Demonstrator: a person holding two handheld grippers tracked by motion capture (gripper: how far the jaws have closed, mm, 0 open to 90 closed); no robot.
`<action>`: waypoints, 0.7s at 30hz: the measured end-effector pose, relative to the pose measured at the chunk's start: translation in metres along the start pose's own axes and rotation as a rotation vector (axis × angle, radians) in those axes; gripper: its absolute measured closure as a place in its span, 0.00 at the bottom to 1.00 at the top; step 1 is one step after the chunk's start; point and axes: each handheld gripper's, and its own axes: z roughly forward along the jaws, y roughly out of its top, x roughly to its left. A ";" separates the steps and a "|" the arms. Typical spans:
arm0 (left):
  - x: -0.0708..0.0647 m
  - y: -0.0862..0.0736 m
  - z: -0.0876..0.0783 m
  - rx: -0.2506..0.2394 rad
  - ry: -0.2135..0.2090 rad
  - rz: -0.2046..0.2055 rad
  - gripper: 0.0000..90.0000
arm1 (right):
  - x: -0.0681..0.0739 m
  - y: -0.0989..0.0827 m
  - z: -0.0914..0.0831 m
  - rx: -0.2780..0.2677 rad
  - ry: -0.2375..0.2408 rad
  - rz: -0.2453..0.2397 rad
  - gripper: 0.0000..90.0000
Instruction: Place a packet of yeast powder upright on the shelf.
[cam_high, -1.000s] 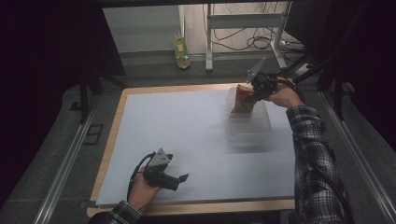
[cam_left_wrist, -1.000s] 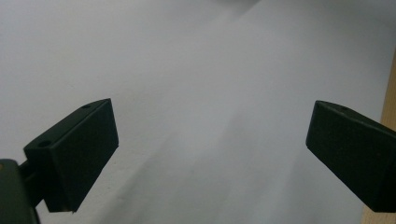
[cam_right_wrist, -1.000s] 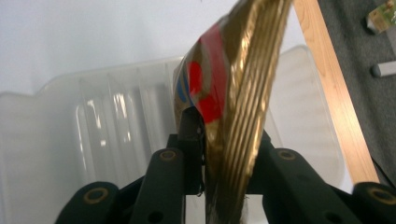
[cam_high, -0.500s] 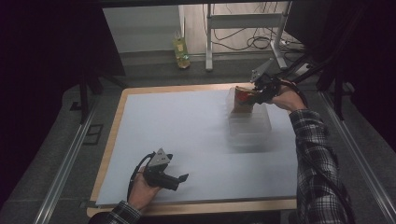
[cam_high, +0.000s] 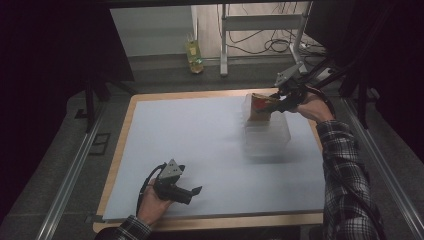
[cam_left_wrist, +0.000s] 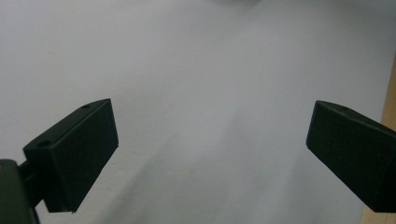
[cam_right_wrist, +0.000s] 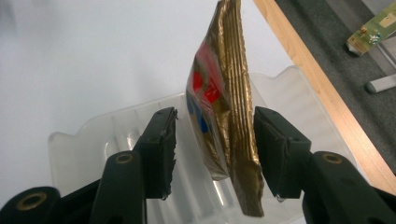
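On the desk, at its far right, a clear tub is seen with a gold packet stood on edge in it, long axis upright, between the right hand-held gripper whose jaws have just been opened off it, the spread left hand-held gripper being well apart

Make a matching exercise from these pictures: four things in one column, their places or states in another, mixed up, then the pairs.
Things:
1. snack packet
2. clear plastic tub
3. left hand-held gripper
4. bottle

Places or states:
A. on the floor beyond the table
B. jaws wide apart over bare sheet
C. standing on edge in the tub
D. on the sheet, near the right edge

Pairs: 1-C, 2-D, 3-B, 4-A
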 end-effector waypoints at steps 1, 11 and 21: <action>0.000 0.000 0.000 0.000 0.000 0.000 0.02 | 0.001 0.000 -0.001 -0.004 0.001 0.001 0.54; -0.001 0.000 0.000 0.000 0.002 0.002 0.02 | 0.009 -0.005 -0.010 -0.036 -0.008 0.069 0.40; -0.001 0.000 0.001 0.005 0.001 0.000 0.02 | 0.021 -0.012 -0.015 -0.082 -0.051 0.126 0.25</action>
